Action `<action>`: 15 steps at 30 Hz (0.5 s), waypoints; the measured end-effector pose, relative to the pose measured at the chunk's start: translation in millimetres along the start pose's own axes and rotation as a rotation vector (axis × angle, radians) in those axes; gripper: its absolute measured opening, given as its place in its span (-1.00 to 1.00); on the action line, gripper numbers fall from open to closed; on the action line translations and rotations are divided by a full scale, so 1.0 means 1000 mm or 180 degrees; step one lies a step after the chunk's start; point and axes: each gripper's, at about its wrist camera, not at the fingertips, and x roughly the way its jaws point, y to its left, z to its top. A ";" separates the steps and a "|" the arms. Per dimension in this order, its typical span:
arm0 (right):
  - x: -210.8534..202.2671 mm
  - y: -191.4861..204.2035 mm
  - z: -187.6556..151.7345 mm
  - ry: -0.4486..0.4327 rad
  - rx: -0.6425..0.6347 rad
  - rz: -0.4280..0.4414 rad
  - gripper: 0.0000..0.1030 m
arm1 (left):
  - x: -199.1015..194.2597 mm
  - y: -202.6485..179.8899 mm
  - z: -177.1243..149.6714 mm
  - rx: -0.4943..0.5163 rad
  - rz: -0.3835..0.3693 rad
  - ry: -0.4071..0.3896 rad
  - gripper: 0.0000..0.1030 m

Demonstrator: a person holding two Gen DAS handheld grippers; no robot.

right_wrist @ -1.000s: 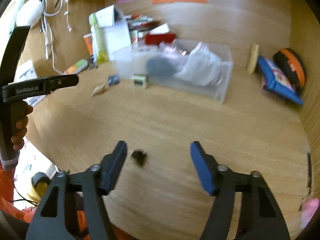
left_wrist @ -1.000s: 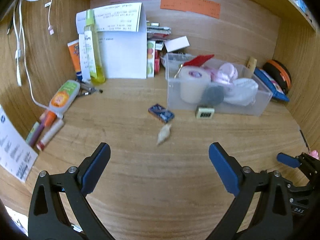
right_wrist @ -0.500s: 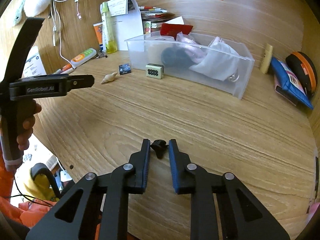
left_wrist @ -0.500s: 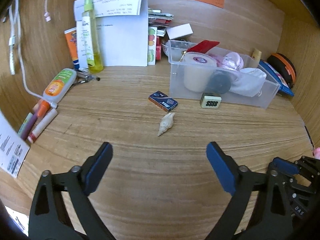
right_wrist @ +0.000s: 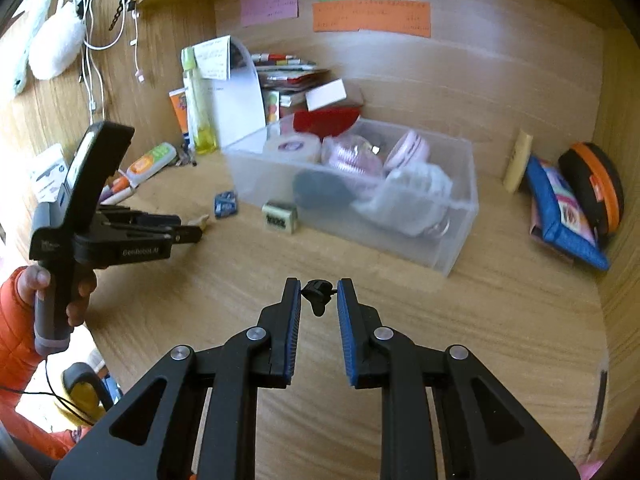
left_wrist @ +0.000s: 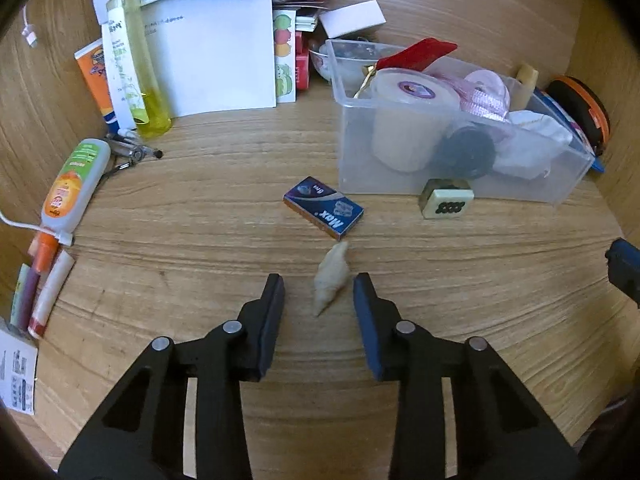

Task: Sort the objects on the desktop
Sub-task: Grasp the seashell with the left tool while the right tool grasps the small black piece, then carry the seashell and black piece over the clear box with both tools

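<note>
Both my grippers had shifted since the earlier frames: my left gripper (left_wrist: 319, 294) had dropped toward the desk and its jaws had just been closing, so the shell (left_wrist: 331, 277) that had lain well ahead now sat between them at lower centre of the left view, with a gap on the left side and the right pad close to it or just touching. My right gripper (right_wrist: 318, 296) had risen off the wood, clamped on the small black clip (right_wrist: 317, 295), which hung pinched between the blue pads at centre frame.

To finish the left pick well, I judged I should keep the jaws square across the shell's thick middle, since its tapered ends would likely slip, and close gently before lifting. The clear bin (right_wrist: 456, 240), centre right in the right view and already holding tape rolls and cloth, looked the likely place for both pieces.

The wooden desk (left_wrist: 200, 240) ran across both views inside a wooden alcove, coloured notes stuck high on the back wall. Bottles and papers stood upper left; a blue box (left_wrist: 324, 207) lay just beyond the shell, a small stamp (left_wrist: 446, 203) against the bin.
</note>
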 end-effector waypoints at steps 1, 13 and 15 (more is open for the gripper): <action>0.001 -0.001 0.003 -0.0002 0.0005 0.0008 -0.68 | 0.001 0.000 0.001 0.0013 -0.0020 0.0004 -0.44; 0.017 -0.012 0.027 0.0043 0.0007 0.0008 -0.68 | -0.005 0.003 0.004 -0.0019 -0.0036 -0.0137 -0.69; 0.017 -0.016 0.031 0.0025 0.0009 -0.0013 -0.68 | -0.013 0.003 0.007 -0.0028 -0.0039 -0.0213 -0.69</action>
